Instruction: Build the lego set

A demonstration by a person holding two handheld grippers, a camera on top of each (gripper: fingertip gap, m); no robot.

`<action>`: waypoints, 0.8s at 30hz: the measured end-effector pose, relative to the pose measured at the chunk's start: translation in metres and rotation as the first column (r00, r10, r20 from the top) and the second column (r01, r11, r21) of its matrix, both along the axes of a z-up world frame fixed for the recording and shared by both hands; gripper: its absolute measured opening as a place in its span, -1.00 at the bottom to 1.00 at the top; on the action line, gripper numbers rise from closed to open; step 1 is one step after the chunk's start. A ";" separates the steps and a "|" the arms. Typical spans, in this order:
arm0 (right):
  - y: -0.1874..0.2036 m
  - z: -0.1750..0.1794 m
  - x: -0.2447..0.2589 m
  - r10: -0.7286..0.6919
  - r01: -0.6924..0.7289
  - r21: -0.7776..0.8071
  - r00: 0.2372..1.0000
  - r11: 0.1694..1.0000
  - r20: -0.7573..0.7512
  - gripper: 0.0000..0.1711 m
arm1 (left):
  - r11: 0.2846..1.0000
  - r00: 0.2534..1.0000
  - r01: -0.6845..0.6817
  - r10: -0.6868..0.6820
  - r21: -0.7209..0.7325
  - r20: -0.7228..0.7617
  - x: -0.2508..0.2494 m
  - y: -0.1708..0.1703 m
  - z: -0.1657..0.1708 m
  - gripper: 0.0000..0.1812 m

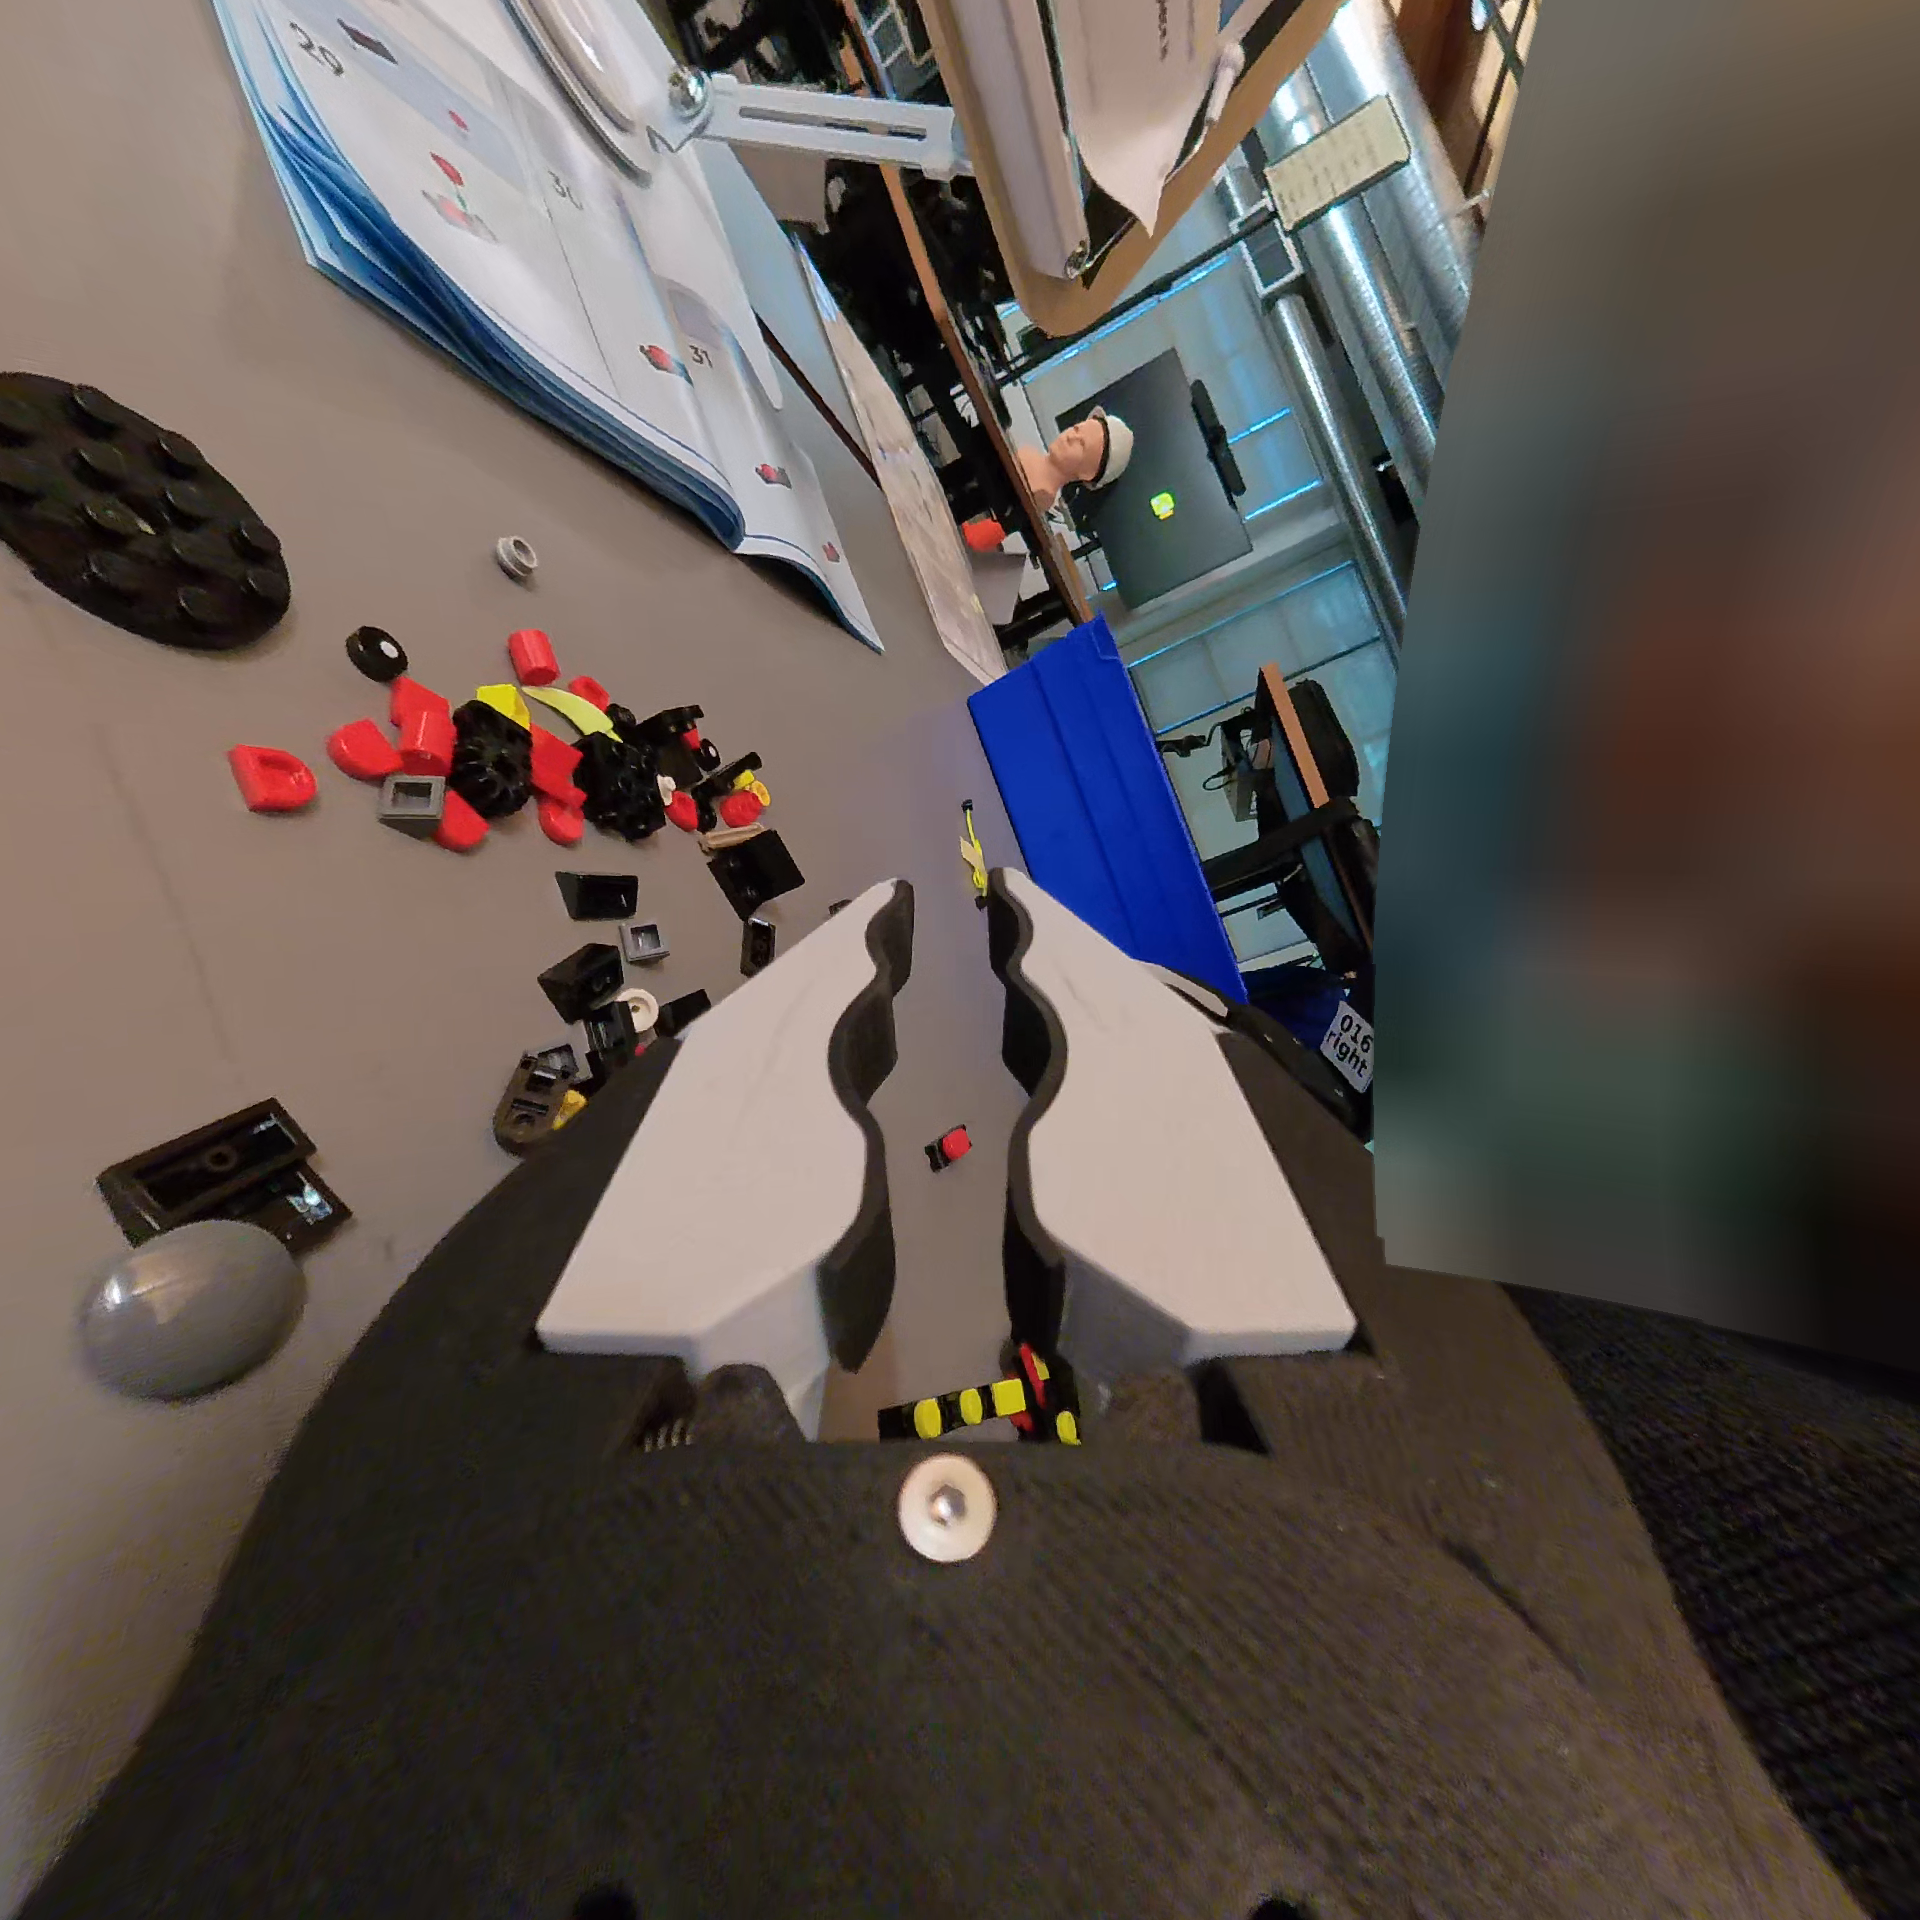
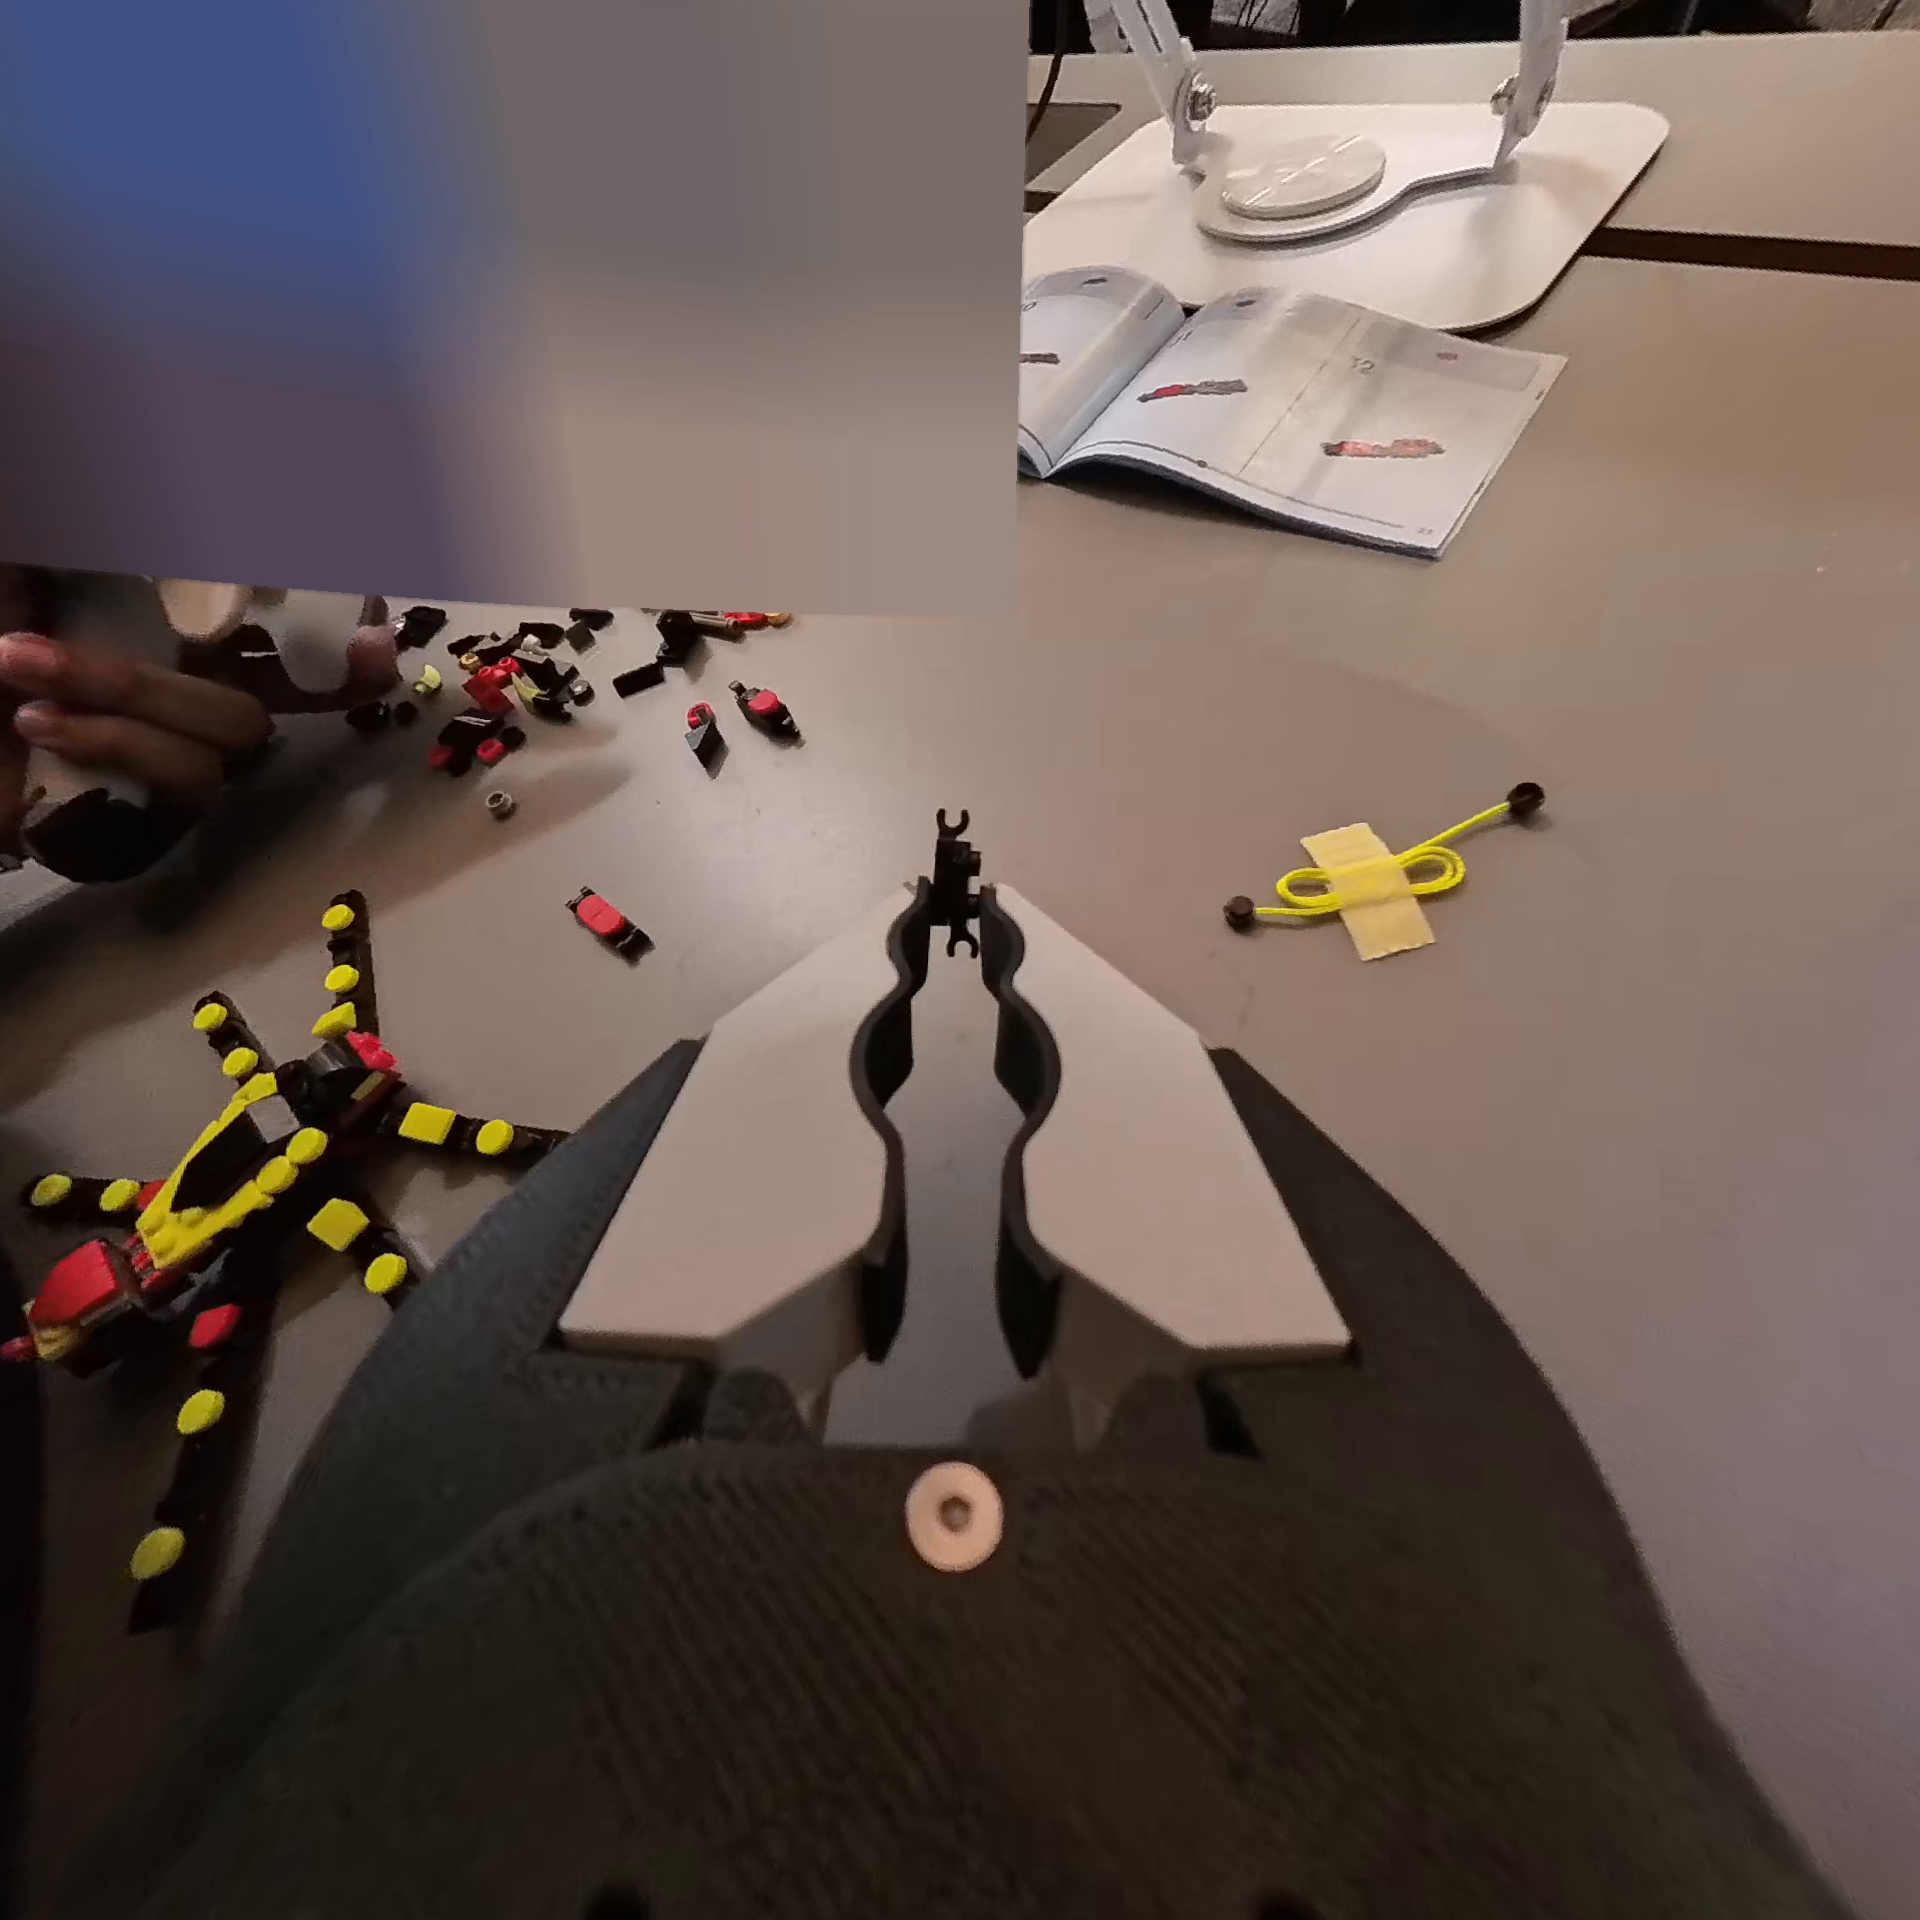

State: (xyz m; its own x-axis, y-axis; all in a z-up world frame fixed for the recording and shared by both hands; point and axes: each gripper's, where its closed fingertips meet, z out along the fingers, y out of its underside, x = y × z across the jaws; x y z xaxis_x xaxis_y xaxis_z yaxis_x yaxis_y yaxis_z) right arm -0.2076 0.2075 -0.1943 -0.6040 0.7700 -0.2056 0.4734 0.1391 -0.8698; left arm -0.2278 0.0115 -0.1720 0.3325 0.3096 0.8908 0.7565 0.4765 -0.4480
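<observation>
1. Your right tongs (image 2: 951, 894) are clamped on a small black clip piece (image 2: 954, 868), pinched upright at the very fingertips with its forked top poking above them.
2. Your left tongs (image 1: 948, 899) stand apart, a clear gap between the grey fingers (image 1: 769, 1101) and nothing gripped; they're tilted steeply over the desk (image 1: 208, 935).
3. Seen through that gap, a tiny red-and-black piece (image 1: 949, 1146) lies loose on the desk surface.
4. The partly built model (image 2: 223, 1195) sits at the lower left of the right wrist view: black arms dotted with yellow studs fanning out from a yellow, black and red body.
5. The loose pile of red, black and yellow pieces (image 1: 540, 758) is spread on the desk left of your left tongs, with a round black studded plate (image 1: 135, 509) beyond it and a smooth grey dome piece (image 1: 192, 1304) nearer you.
6. The instruction booklet (image 2: 1288, 405) lies open at the far side, just in front of a white lamp base (image 2: 1351, 208).
7. Right of your right tongs, a yellow cord (image 2: 1371, 873) with black ends lies under a strip of tape.
8. A hand (image 2: 125, 717) shows at the left edge near the pile.
</observation>
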 end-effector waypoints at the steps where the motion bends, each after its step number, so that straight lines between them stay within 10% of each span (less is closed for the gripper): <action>1: 0.000 0.000 0.000 0.001 -0.001 0.001 1.000 1.000 0.002 -0.92 | 1.000 1.000 0.000 0.000 0.005 0.003 0.000 0.000 0.000 -0.86; 24: 0.000 -0.004 -0.002 0.002 -0.002 -0.013 0.999 1.000 0.034 -0.92 | 0.985 0.956 0.133 -0.157 -0.111 -0.249 0.024 0.029 0.025 -0.86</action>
